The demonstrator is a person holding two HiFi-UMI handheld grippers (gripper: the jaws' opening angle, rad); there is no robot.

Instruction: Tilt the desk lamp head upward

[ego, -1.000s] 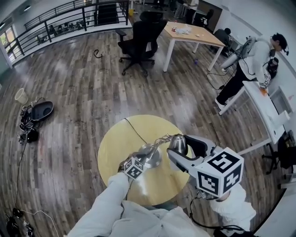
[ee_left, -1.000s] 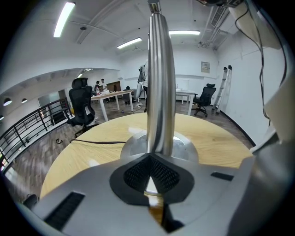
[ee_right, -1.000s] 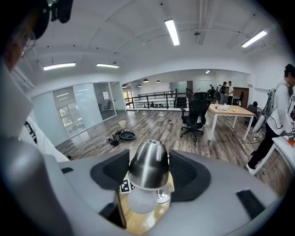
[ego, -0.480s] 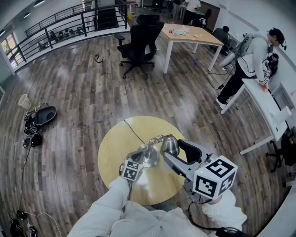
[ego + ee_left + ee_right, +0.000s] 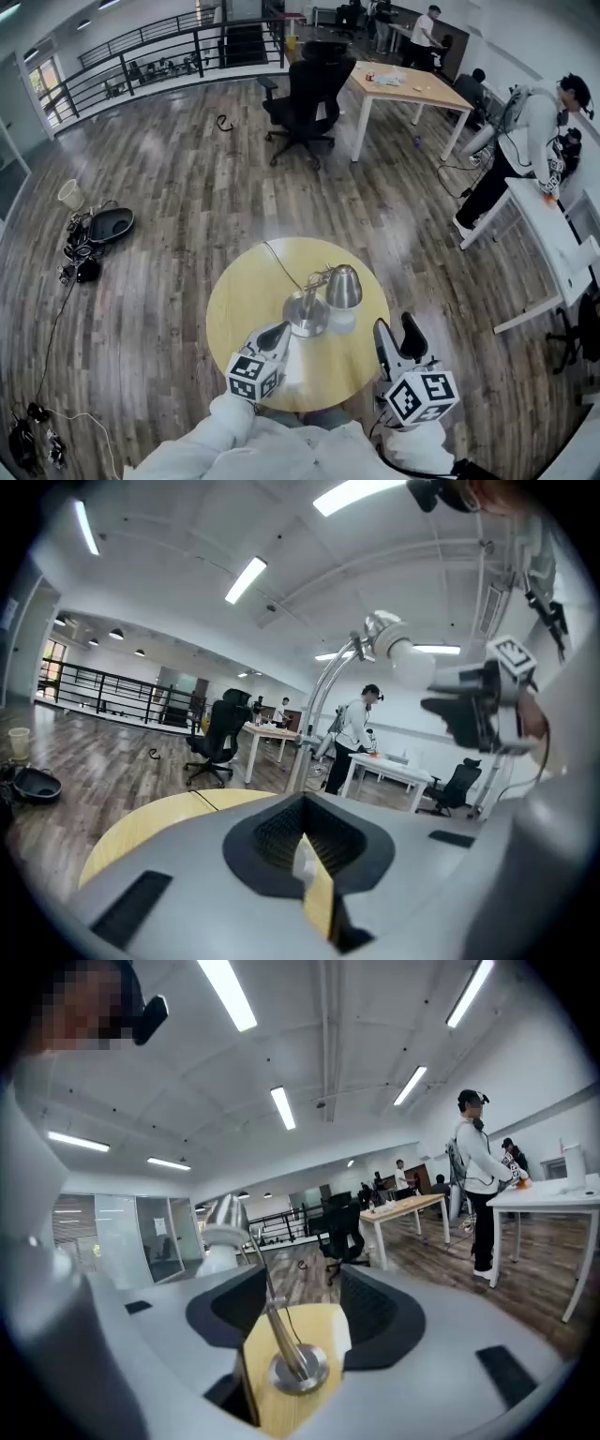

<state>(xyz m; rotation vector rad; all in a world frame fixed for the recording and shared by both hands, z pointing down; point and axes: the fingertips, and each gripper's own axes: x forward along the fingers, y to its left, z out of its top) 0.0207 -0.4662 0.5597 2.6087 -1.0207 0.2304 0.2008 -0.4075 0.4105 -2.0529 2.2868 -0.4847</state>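
While both claws hover at the near edge of the round surface point(image 5: 239, 291), the desk lamp point(image 5: 319, 298) stands free about the middle of it, nothing touching it. The left claw point(image 5: 279, 330) is pinched down to a sliver, gripping nothing, just near-side of the chrome base point(image 5: 307, 316). The right claw point(image 5: 395, 324) is spread wide and empty by the near-right edge; its own view frames the base in the gap, well short of contact.

Now the target: the lamp head point(image 5: 343, 287), a polished metal bell on a thin bent neck point(image 5: 319, 279), sits toward the right edge from the base. The cord point(image 5: 281, 267) trails off to the far-left edge.

Handling call: it's hard, smooth metal, so probably slippery under the pads, and the shade curves away from a grip. The joint likely resists, and that light-looking lamp could tip or skid. The best hold looks like the narrower crown of the head beside the neck, with the other claw steadying the base.
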